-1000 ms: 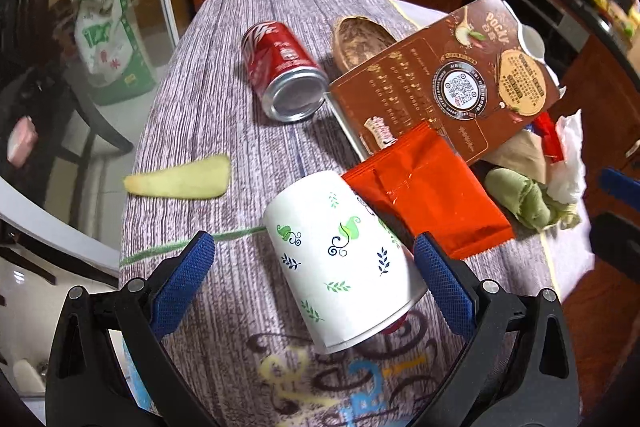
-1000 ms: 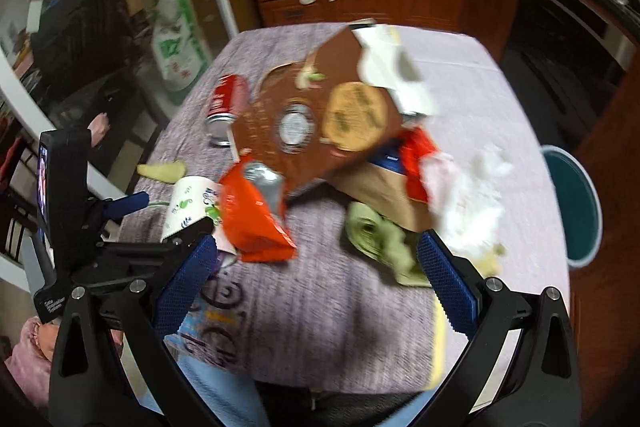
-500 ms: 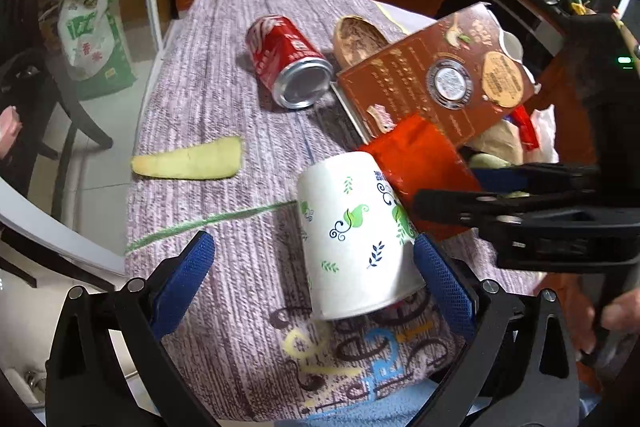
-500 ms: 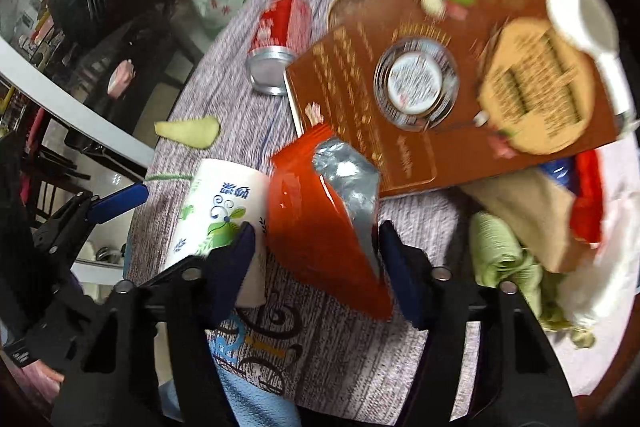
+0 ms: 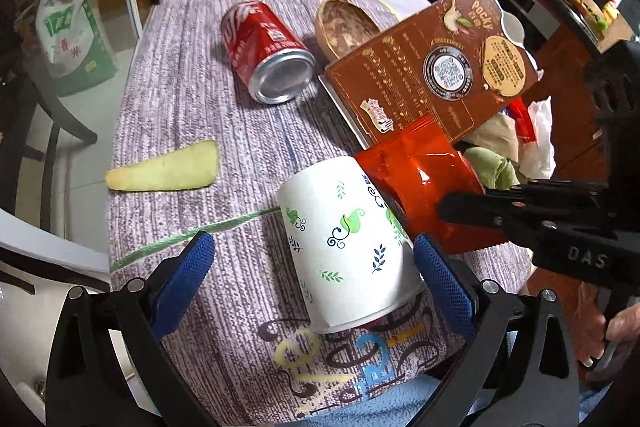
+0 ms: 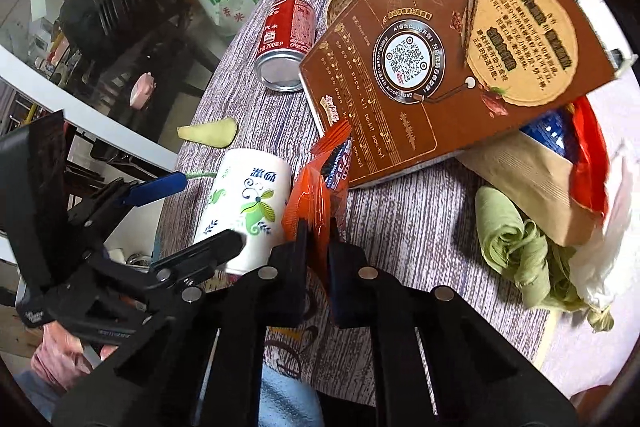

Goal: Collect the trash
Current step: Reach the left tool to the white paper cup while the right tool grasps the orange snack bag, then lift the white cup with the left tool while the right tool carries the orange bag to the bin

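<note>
A white paper cup (image 5: 344,239) with green leaf prints lies on its side between the blue pads of my left gripper (image 5: 312,245), which stands open around it. An orange snack wrapper (image 6: 316,183) rests against the cup's right side, and my right gripper (image 6: 318,231) is shut on the wrapper's near edge. In the left wrist view the right gripper's black jaws reach in from the right onto the wrapper (image 5: 420,179). The cup (image 6: 244,207) sits just left of the pinched wrapper.
On the striped tablecloth (image 5: 192,67) lie a red can (image 5: 264,51), a brown Pocky box (image 5: 432,67), a wooden bowl (image 5: 344,27) and a pale peel (image 5: 164,169). A green wad (image 6: 512,239), brown paper bag (image 6: 528,179) and white tissue (image 6: 608,259) crowd the right.
My right gripper has come down to the orange wrapper and closed from wide open onto its edge. The left gripper has stayed open around the cup.
</note>
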